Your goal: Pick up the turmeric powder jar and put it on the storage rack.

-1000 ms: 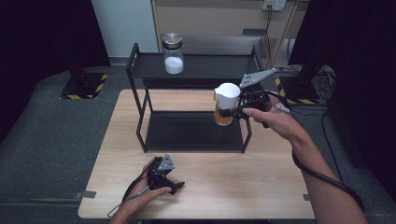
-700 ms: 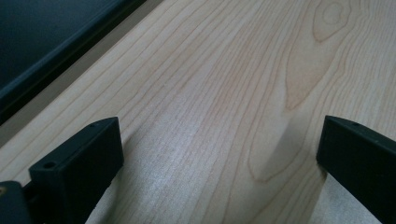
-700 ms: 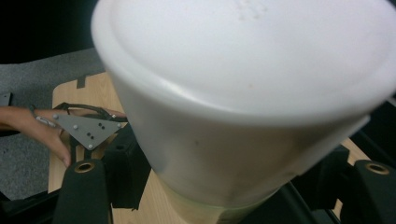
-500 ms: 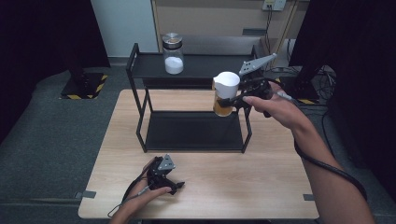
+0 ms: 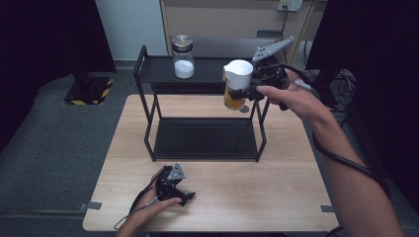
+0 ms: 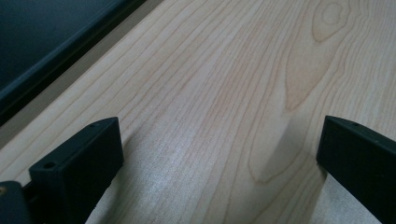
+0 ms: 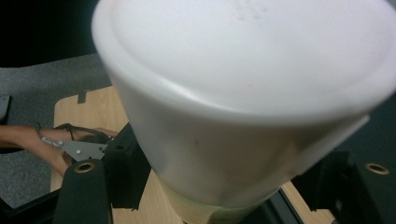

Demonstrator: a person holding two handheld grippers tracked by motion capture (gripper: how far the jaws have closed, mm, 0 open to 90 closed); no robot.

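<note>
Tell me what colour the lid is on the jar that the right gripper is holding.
White, on the lid of the jar; the high view shows it best.

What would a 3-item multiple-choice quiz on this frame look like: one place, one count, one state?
1. Where is the glass jar with white powder?
A. top shelf of the rack
B. lower shelf
C. table

2. How many shelves does the black rack have?
A. one
B. two
C. three

3. What are the left gripper's jaws doing?
A. clamping a jar
B. clamping a cable
C. standing open over bare wood

Answers:
1 A, the glass jar stands on the black rack top.
2 B, two trays show.
3 C, the left gripper has only table between its jaws.
</note>
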